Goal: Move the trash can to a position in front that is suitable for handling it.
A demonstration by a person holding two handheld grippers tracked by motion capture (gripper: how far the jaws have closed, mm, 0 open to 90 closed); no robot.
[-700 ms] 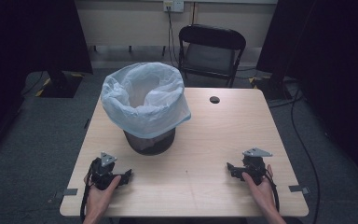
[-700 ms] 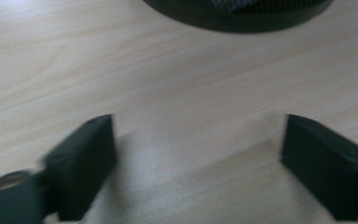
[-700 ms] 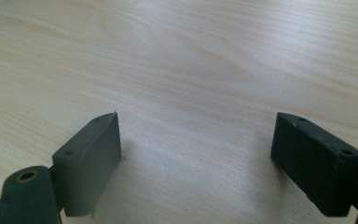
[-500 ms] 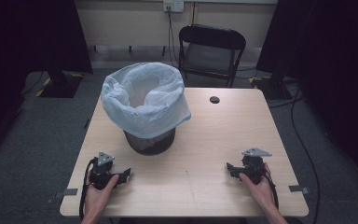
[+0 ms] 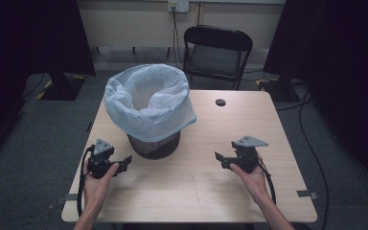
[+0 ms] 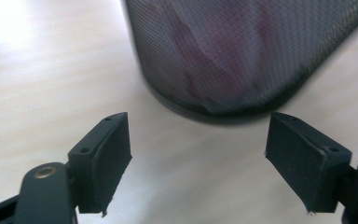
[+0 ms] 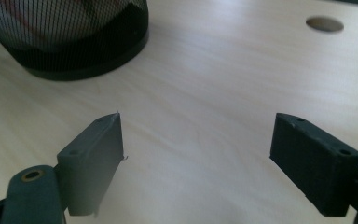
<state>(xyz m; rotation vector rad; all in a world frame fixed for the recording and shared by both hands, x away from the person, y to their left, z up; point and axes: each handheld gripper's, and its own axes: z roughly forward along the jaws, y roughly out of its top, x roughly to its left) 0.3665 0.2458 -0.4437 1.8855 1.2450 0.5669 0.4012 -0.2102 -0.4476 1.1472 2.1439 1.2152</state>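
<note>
My left tool (image 5: 123,162), held in my left hand (image 5: 97,181) near the bench's (image 5: 191,191) front left corner, has its jaws spread wide and grips nothing; in the left gripper view its jaws frame the foot of the mesh wastebasket (image 6: 242,56), which stands just beyond them and apart from them. The wastebasket (image 5: 154,143) sits upright on the left half of the bench, toward the back, and a pale plastic liner bag (image 5: 148,103) is folded out over its rim and hangs down its sides. Through the mesh, in the left gripper view, the liner shows with blurred reddish patches I cannot identify. A round cable hole (image 5: 221,102) lies in the benchtop to the right of the wastebasket. My right tool (image 5: 222,161), in my right hand (image 5: 250,179) at the front right, also stands wide and empty, well apart from the wastebasket. A dark folding chair (image 5: 216,50) stands behind the bench.
</note>
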